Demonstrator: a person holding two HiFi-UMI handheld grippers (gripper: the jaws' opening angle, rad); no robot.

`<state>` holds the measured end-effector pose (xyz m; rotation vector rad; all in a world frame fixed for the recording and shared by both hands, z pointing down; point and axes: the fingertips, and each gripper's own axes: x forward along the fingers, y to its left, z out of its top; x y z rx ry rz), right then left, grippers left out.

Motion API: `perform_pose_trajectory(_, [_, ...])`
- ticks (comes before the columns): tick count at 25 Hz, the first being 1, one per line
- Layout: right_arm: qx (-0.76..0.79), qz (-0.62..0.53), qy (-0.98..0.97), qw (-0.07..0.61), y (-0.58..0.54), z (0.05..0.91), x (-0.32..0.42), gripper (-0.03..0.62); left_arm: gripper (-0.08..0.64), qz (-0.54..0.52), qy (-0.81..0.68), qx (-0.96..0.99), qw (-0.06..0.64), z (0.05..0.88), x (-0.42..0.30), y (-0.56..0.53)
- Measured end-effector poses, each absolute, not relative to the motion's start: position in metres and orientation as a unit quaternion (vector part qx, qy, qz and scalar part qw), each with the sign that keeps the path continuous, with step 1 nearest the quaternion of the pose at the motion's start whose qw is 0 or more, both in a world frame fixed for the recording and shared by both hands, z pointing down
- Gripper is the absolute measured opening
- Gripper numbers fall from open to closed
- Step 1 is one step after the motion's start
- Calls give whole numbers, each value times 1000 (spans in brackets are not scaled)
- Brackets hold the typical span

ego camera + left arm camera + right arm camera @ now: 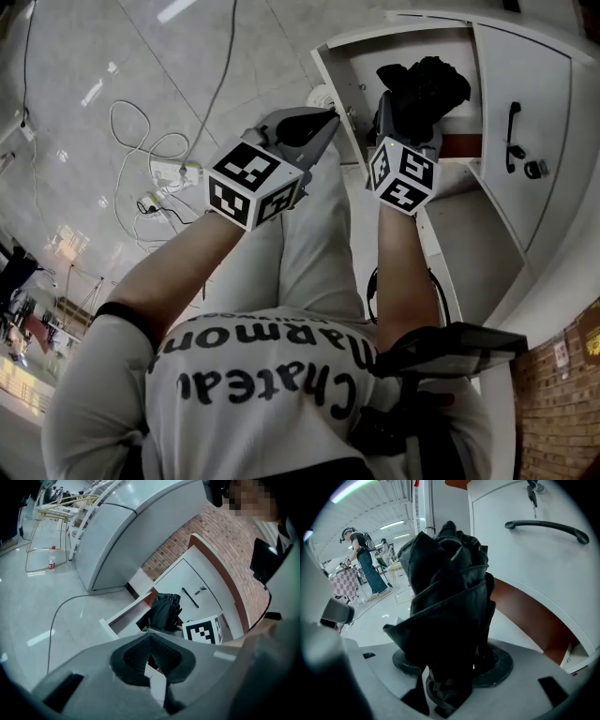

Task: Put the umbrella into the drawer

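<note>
Left gripper [323, 120] hangs at the drawer's [375, 56] 9 o'clock edge with its jaws together and nothing between them; the left gripper view shows the pads [133, 656] meeting at the tip. To the right, the right gripper [408, 124] has its jaws clamped wide on the folded black umbrella [424, 89]. In the head view the umbrella lies over the open drawer, long axis running from the jaws toward 12 o'clock, bunched canopy folds at the far end. The left gripper view alone gives it side-on, standing up out of the drawer mouth, with a brick wall [178, 541] behind. The right gripper view fills with black folds [445, 597] pointing to 12 o'clock, a strap down at the jaws. At 2 o'clock it catches the door handle [548, 527] and a key [532, 496]. Whether the umbrella touches the drawer floor, no view tells.
</note>
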<state>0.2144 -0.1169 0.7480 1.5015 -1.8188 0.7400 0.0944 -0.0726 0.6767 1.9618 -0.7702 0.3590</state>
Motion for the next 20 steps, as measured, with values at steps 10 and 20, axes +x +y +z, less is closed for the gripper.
perform_pose_trajectory(10, [596,290,-678,318,-128,777,231,255,15,147,-318,800,486,708,97,-68])
perform_pose_trajectory(20, [607,299,-664,319,-130,800,244,255,15,134,-318,799,492,723,108,-70])
